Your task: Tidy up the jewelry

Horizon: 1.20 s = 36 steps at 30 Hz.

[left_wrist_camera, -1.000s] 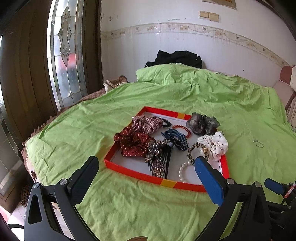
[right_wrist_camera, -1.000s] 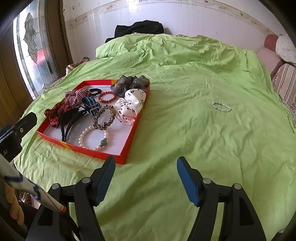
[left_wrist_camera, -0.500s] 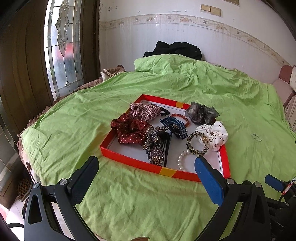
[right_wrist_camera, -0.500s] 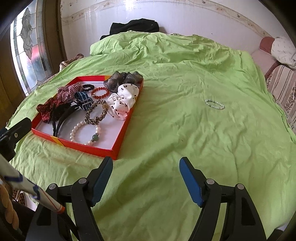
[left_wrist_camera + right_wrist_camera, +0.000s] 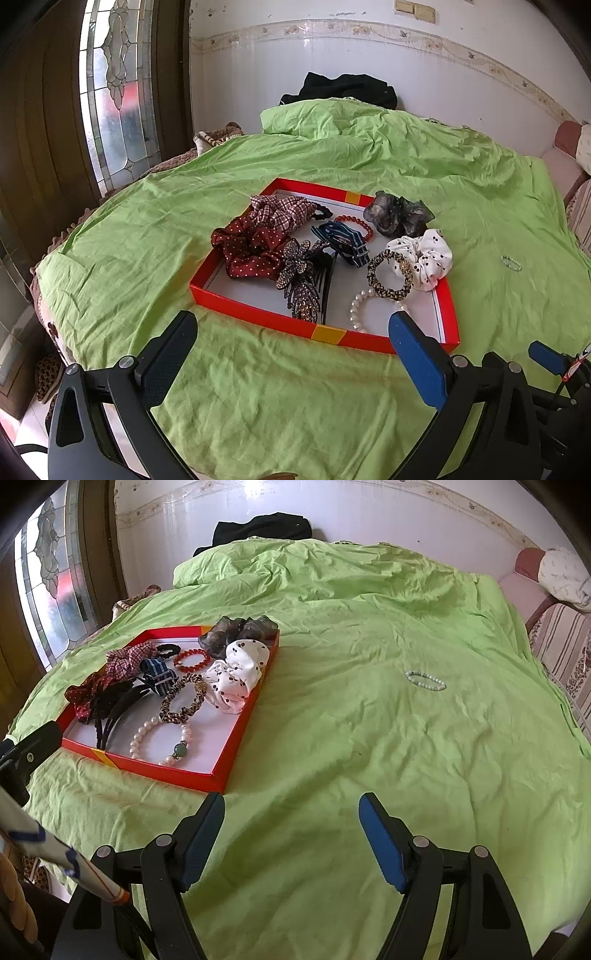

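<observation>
A red tray (image 5: 258, 317) (image 5: 173, 773) lies on the green bedspread and holds several scrunchies, hair clips, a red bead bracelet (image 5: 191, 660), a leopard bracelet (image 5: 389, 275) and a pearl bracelet (image 5: 159, 740). A pale green bead bracelet (image 5: 425, 680) (image 5: 511, 263) lies alone on the bedspread, right of the tray. My left gripper (image 5: 291, 339) is open and empty, just in front of the tray. My right gripper (image 5: 291, 819) is open and empty above the bedspread, right of the tray's near corner and well short of the loose bracelet.
The green bedspread (image 5: 369, 757) is wrinkled and bunches up at the far end under a black garment (image 5: 343, 88). A stained-glass window (image 5: 114, 92) and dark wood stand on the left. A striped sofa (image 5: 561, 642) borders the bed on the right.
Both grippers have drawn back and risen a little, so the tray and the loose bracelet look farther away. Both stay open and empty. No object moved.
</observation>
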Motion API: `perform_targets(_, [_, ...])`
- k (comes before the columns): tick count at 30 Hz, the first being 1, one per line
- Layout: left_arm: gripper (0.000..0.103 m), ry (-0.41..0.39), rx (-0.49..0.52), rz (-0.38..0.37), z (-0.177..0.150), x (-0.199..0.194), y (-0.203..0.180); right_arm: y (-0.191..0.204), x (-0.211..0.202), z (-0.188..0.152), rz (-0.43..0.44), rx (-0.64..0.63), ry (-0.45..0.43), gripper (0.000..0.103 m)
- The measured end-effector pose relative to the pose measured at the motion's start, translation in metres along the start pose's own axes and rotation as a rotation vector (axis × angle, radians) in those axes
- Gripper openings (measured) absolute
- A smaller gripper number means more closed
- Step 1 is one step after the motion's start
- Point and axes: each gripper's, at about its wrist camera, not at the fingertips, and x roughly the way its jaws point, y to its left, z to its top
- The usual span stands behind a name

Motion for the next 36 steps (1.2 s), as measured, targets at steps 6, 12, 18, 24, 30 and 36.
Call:
perform_targets(6, [0.103,0.011,0.014,-0.002,-0.001,0.003,-0.001,0.002,0.001,-0.002,-0.011,-0.007,-0.001,0.079])
perform_targets(12, [0.103,0.018,0.019,-0.008,-0.002,0.005,-0.002,-0.004,0.005,-0.002,-0.011,0.011,0.009,0.08])
perform_targets(18, [0.103,0.038,0.02,-0.015,-0.002,0.01,-0.002,-0.005,0.006,-0.002,-0.01,0.008,0.009,0.08])
perform_targets(24, [0.103,0.043,0.014,-0.021,-0.003,0.011,0.001,-0.005,0.006,-0.002,-0.011,0.012,0.012,0.08])
perform_targets(30, [0.103,0.04,0.022,-0.025,-0.003,0.011,0.0,-0.005,0.007,-0.003,-0.012,0.013,0.01,0.08])
perform_targets(36, [0.103,0.041,0.025,-0.028,-0.004,0.01,-0.002,-0.006,0.007,-0.003,-0.011,0.015,0.012,0.081])
